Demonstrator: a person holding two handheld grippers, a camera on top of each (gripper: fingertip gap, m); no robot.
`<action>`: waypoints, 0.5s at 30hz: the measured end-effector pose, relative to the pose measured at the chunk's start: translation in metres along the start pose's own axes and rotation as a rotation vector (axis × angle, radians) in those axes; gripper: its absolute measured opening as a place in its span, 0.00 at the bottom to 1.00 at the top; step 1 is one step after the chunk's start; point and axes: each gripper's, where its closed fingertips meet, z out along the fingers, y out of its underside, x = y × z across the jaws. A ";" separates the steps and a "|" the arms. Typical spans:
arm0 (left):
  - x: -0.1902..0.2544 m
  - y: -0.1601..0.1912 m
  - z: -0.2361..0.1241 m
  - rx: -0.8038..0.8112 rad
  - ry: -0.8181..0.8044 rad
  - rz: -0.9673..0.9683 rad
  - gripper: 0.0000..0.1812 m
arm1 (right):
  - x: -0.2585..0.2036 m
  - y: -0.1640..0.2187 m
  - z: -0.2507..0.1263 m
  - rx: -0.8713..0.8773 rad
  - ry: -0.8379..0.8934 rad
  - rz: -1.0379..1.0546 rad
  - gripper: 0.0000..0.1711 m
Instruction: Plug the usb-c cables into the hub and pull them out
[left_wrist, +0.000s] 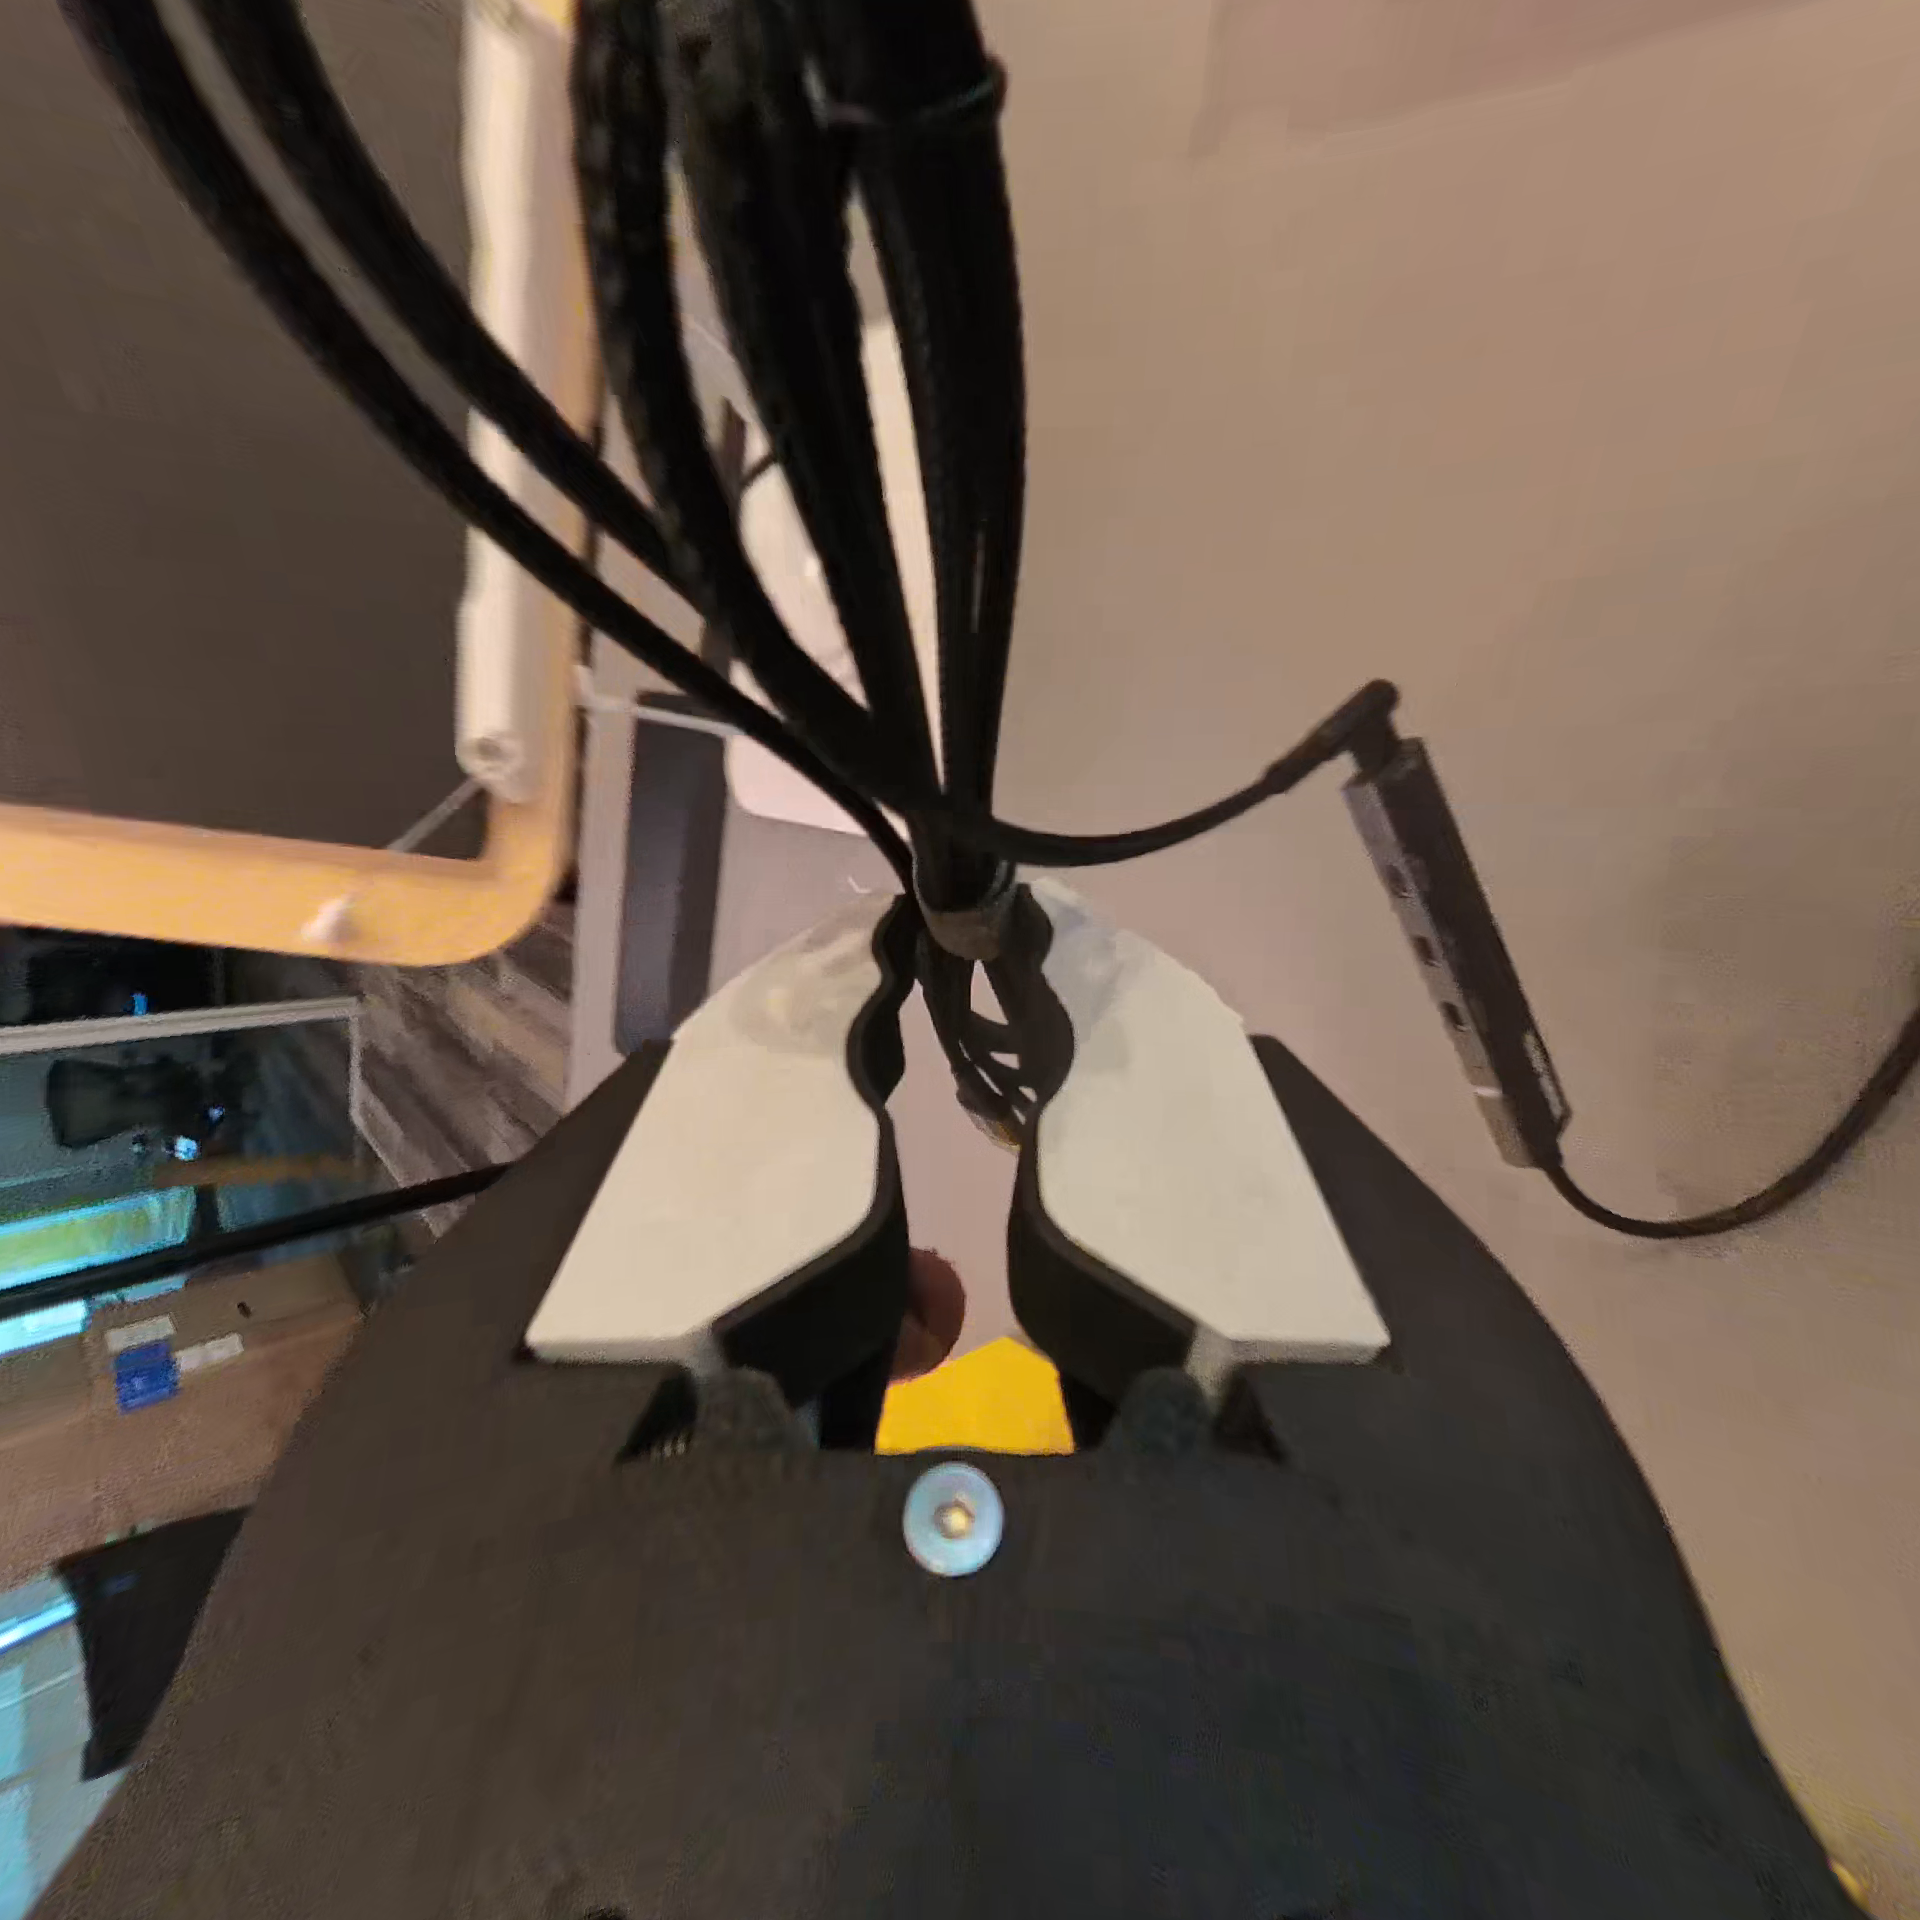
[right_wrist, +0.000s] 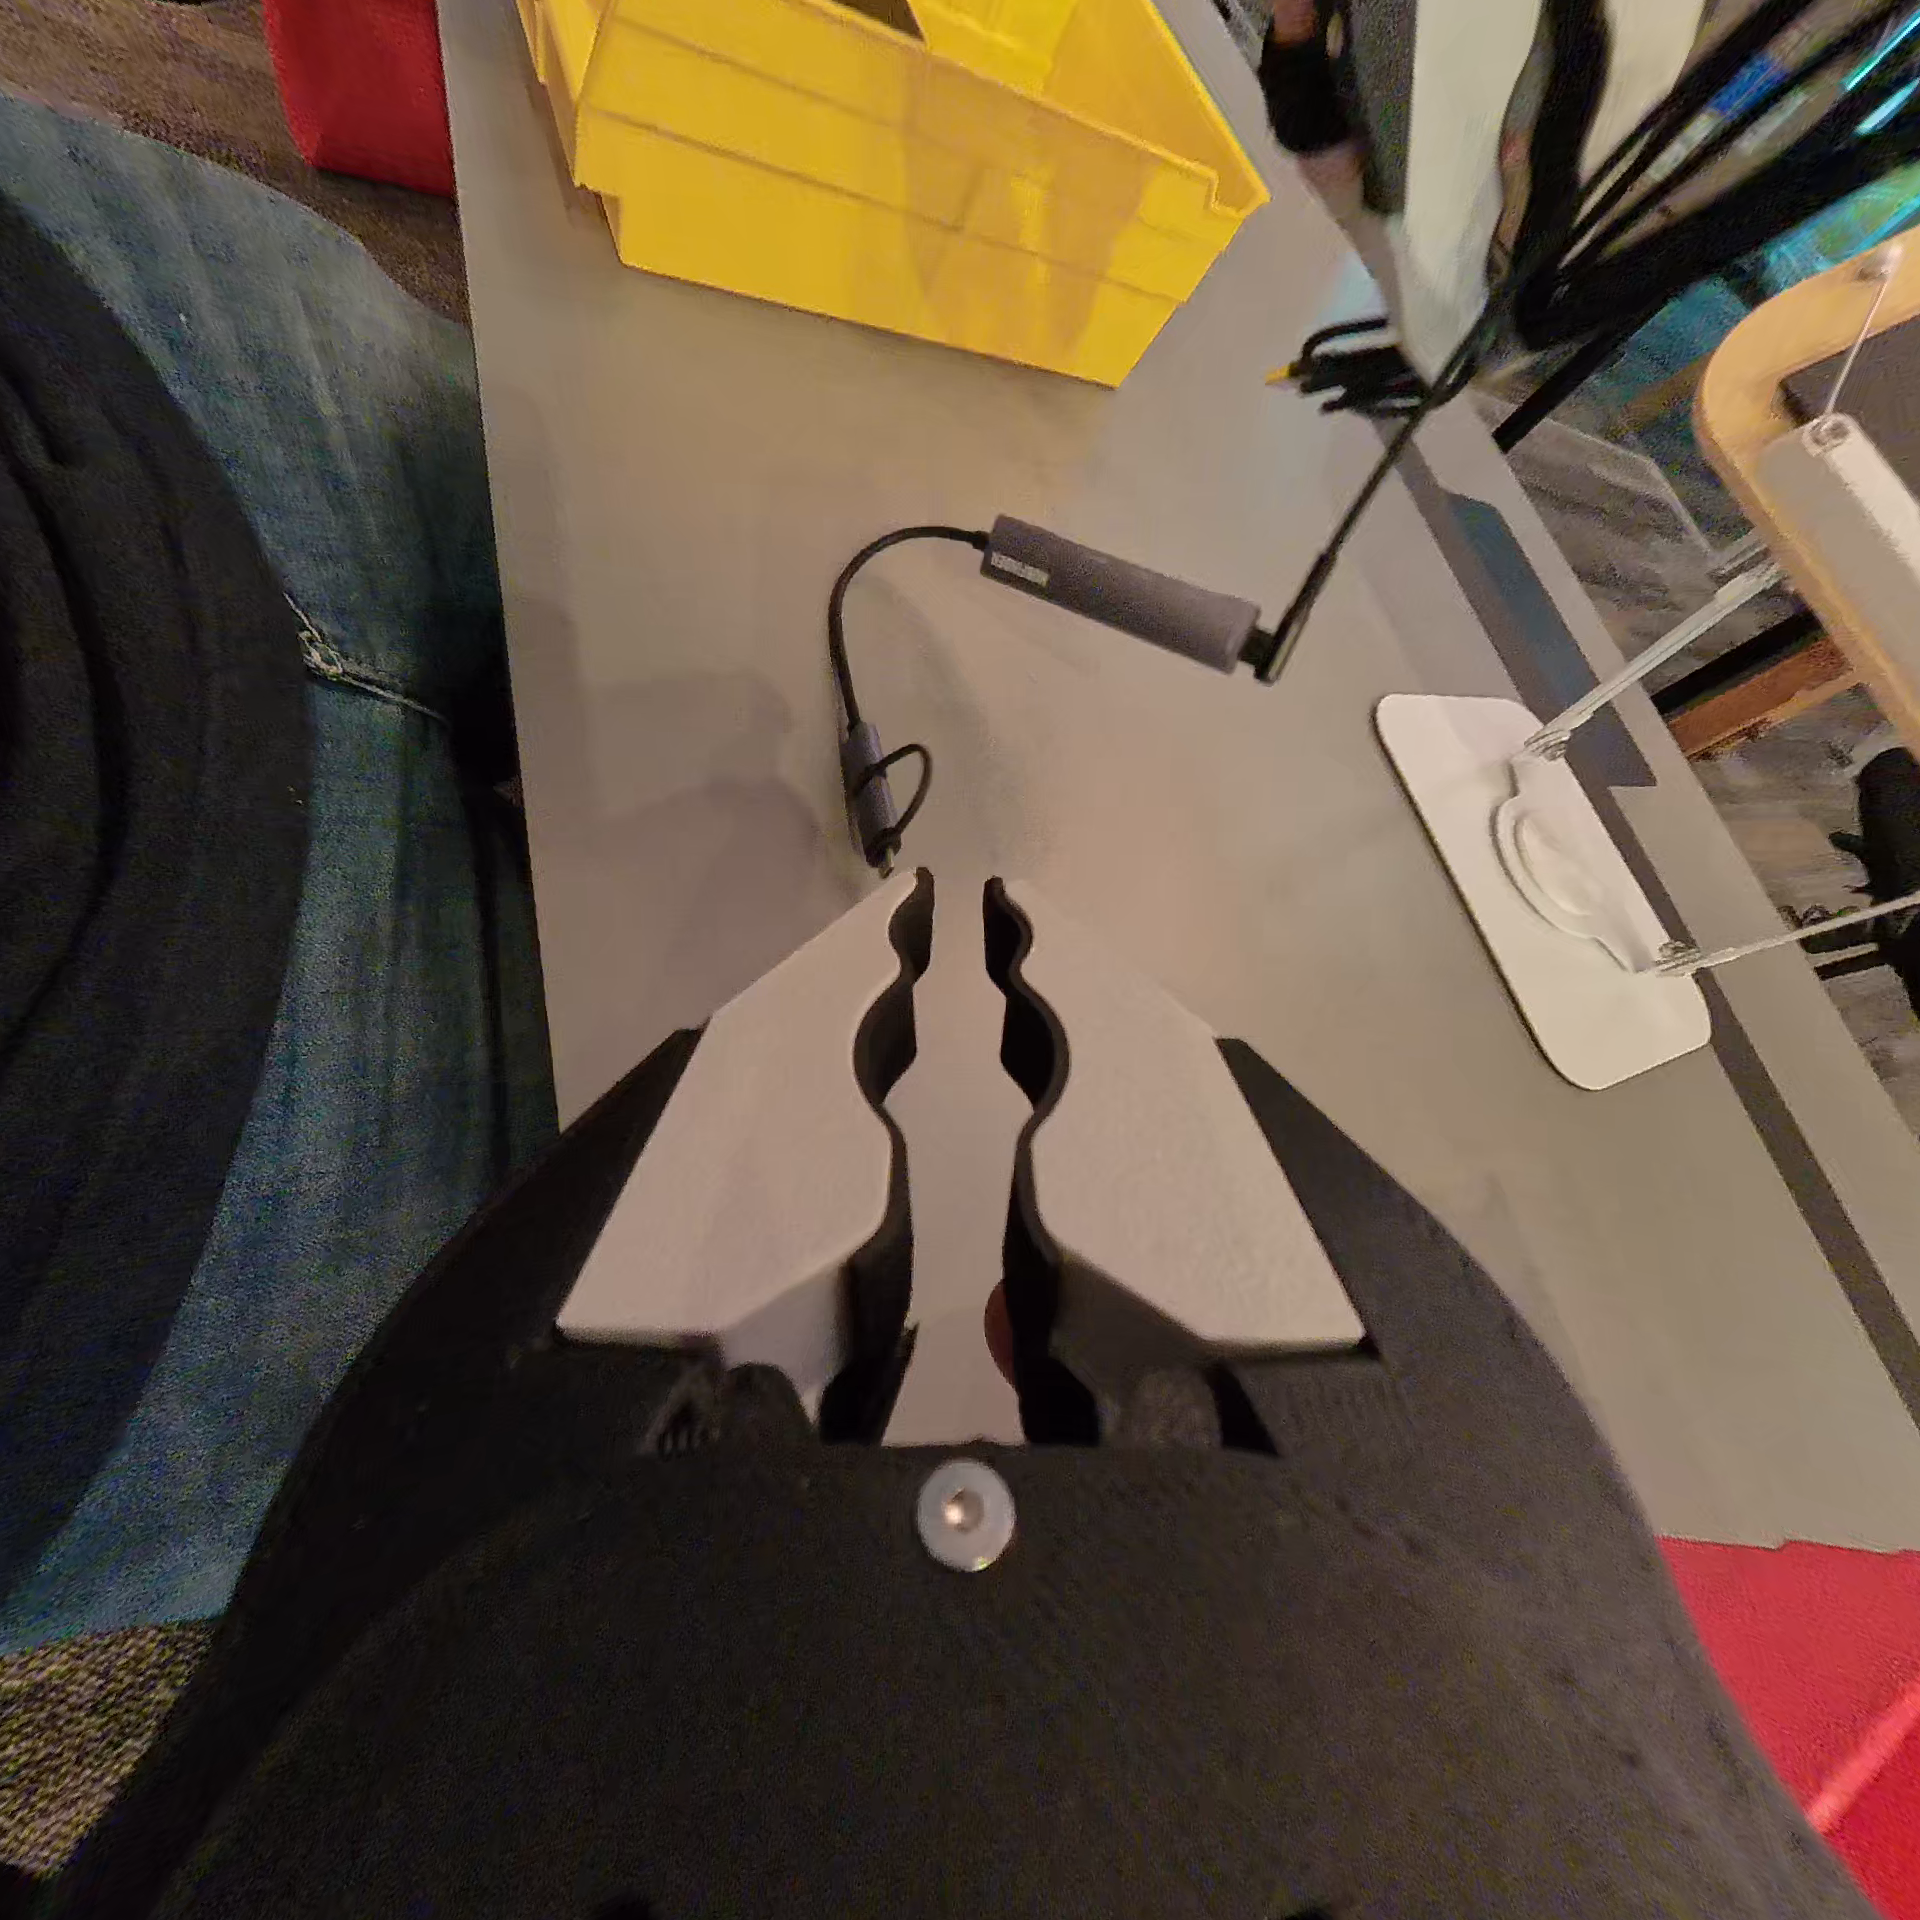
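1. The left gripper (left_wrist: 961, 940), with white fingers and black wavy pads, is squeezed tight around a bundle of black braided cables (left_wrist: 821, 468). A dark strap wraps the bundle right at the fingertips. The loose plug ends poke down between the pads.
2. One thin black cable (left_wrist: 1153, 836) leaves the bundle toward 3 o'clock and is plugged into the end of the long grey metal hub (left_wrist: 1455, 935). The hub lies on the grey table (left_wrist: 1558, 416), at 3 o'clock from the fingertips.
3. The hub has a small label, too blurry to read.
4. The right gripper (right_wrist: 956, 883) holds nothing. Its fingers stand a little apart, just above the table.
5. The hub's own short black tail plug (right_wrist: 873, 790) lies just beside the left fingertip, at 11 o'clock.
6. Yellow plastic bins (right_wrist: 883, 177) sit at 12 o'clock.
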 end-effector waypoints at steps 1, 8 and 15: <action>0.007 0.006 0.014 -0.032 0.032 0.004 0.10 | -0.001 0.003 0.003 -0.005 -0.004 0.006 0.04; 0.062 0.041 0.073 -0.188 0.258 0.105 0.12 | -0.012 0.017 0.019 -0.023 -0.057 0.033 0.03; 0.057 0.062 0.072 -0.232 0.247 0.065 0.27 | -0.015 0.022 0.026 -0.025 -0.073 0.050 0.03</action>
